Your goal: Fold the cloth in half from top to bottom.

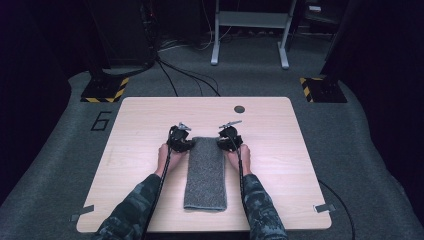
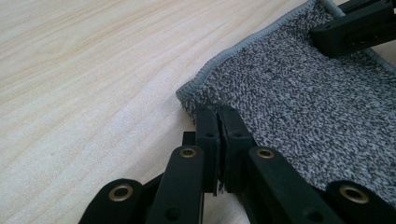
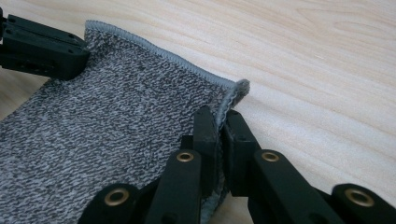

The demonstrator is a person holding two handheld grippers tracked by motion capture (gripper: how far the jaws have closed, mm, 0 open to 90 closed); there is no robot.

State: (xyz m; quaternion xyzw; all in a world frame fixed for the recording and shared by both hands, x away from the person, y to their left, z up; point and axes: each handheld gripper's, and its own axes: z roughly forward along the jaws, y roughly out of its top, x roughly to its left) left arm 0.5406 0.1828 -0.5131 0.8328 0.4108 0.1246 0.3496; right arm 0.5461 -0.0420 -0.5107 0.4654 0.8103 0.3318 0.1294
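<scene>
A grey speckled towel [image 1: 205, 172], folded into a long strip, lies on the light wooden table [image 1: 135, 125] and runs from the front edge toward the middle. My left gripper [image 1: 186, 143] pinches its far left corner [image 2: 196, 95], jaws shut on the cloth. At the far right corner [image 3: 233, 93] my right gripper [image 1: 226, 142] is shut on the hem, which curls up between the jaws. Each gripper view also shows the other gripper across the towel [image 2: 355, 28], [image 3: 42, 46].
A small dark round hole [image 1: 239, 109] sits in the table near its far edge. Cables trail from both grippers along the sleeved forearms [image 1: 135, 205]. Beyond the table stand a white frame [image 1: 250, 30] and two hazard-striped bases [image 1: 105, 90] on grey carpet.
</scene>
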